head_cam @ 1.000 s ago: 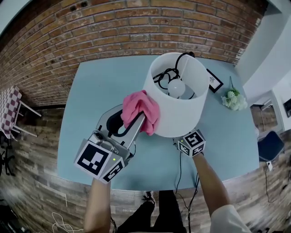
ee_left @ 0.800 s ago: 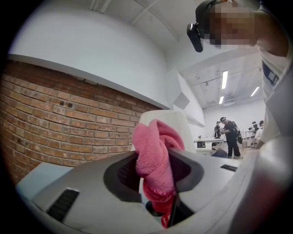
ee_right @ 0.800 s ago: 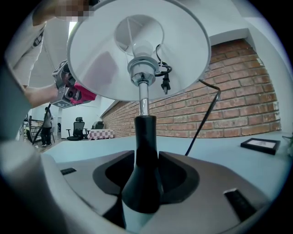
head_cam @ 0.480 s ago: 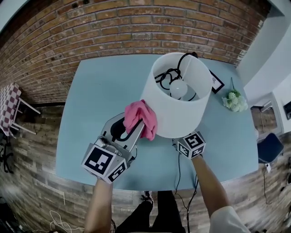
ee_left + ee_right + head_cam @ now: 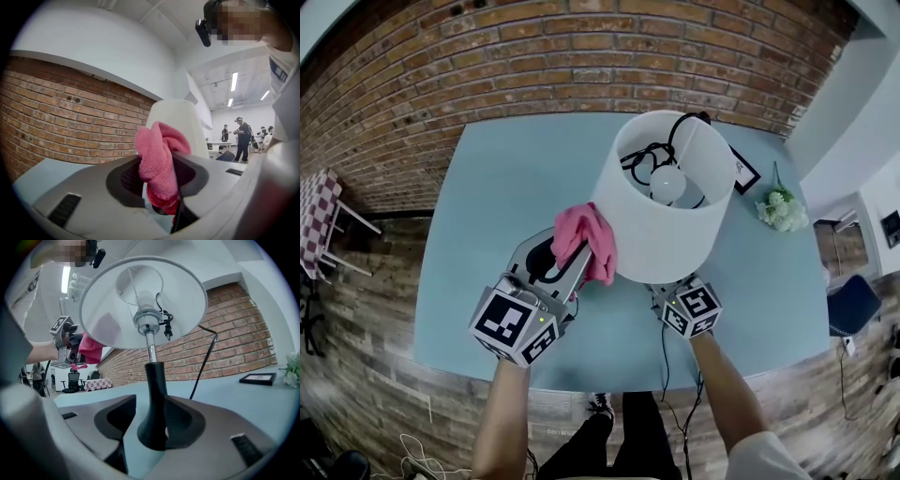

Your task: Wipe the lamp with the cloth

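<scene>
The likeliest trouble, as I judge it, is the lamp tipping. The right tongs (image 5: 152,425) stand open around the black stem (image 5: 154,380), their jaws having just been opening, with a gap showing on the left side of the stem in the right gripper view. A sideways push on the shade (image 5: 661,239) would therefore meet little resistance. The push would come from the left tongs (image 5: 579,261), clamped shut on the pink cloth (image 5: 586,239), which lies against the shade's outer wall left of centre in the head view. Pressing hard could also dent or skew the thin shade, and the black cord (image 5: 206,357) trailing across the bench (image 5: 506,187) could snag and drag the base. The cloth looks like soft, nubbly microfibre, bunched into a loose wad that spills past the jaws. The shade is a smooth white drum, slightly tapered, probably fabric or paper over a wire frame. A round frosted bulb (image 5: 667,185) sits inside it. The stem is glossy, flares toward its foot and continues upward as a slim metal rod. The bench top is matte, pale blue and flat.
</scene>
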A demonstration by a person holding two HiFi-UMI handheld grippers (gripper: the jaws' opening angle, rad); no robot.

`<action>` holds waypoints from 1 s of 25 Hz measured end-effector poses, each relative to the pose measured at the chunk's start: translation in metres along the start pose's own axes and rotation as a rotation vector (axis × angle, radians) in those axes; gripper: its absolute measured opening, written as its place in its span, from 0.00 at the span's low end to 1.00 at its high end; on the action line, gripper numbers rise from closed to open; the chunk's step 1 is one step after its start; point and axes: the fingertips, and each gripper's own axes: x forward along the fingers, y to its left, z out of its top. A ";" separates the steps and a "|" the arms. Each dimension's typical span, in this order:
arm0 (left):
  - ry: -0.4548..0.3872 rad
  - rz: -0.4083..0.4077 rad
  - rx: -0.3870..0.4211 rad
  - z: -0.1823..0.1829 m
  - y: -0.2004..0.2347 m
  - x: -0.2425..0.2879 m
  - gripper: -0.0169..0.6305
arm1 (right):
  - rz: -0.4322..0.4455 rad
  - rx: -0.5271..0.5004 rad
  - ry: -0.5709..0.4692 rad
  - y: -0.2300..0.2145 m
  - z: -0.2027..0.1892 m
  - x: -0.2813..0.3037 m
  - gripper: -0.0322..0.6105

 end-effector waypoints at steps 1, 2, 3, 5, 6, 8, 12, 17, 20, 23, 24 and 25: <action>0.000 0.003 0.000 0.000 0.001 -0.001 0.27 | 0.019 -0.009 0.011 0.007 -0.003 -0.001 0.32; 0.002 0.006 0.003 -0.001 0.001 -0.001 0.27 | 0.039 -0.025 0.026 0.016 -0.007 -0.002 0.28; 0.007 0.011 0.005 -0.002 0.001 -0.002 0.27 | 0.046 -0.039 0.038 0.022 -0.010 -0.002 0.26; 0.025 0.021 0.006 -0.008 0.001 -0.005 0.27 | 0.015 -0.019 0.040 0.023 -0.011 -0.003 0.28; 0.038 0.025 0.004 -0.012 0.000 -0.007 0.27 | -0.010 0.002 0.038 0.018 -0.010 -0.005 0.29; 0.057 0.027 -0.001 -0.020 -0.002 -0.013 0.27 | -0.052 0.007 0.053 0.008 -0.011 -0.009 0.29; 0.029 0.032 -0.007 -0.006 -0.005 -0.027 0.25 | -0.082 -0.033 0.082 -0.010 -0.013 -0.013 0.34; -0.071 0.024 0.042 0.059 -0.018 -0.033 0.25 | -0.016 -0.091 0.102 -0.027 -0.002 -0.001 0.45; -0.121 0.052 0.041 0.099 -0.027 -0.029 0.25 | 0.072 -0.129 0.131 -0.021 -0.005 0.007 0.51; -0.141 0.089 0.048 0.126 -0.033 -0.017 0.25 | 0.142 -0.170 0.136 -0.014 -0.005 0.014 0.51; -0.142 0.101 0.052 0.130 -0.035 -0.012 0.25 | 0.161 -0.179 0.139 -0.013 -0.006 0.015 0.50; -0.142 0.110 0.058 0.134 -0.038 -0.007 0.25 | 0.179 -0.186 0.143 -0.011 -0.007 0.016 0.48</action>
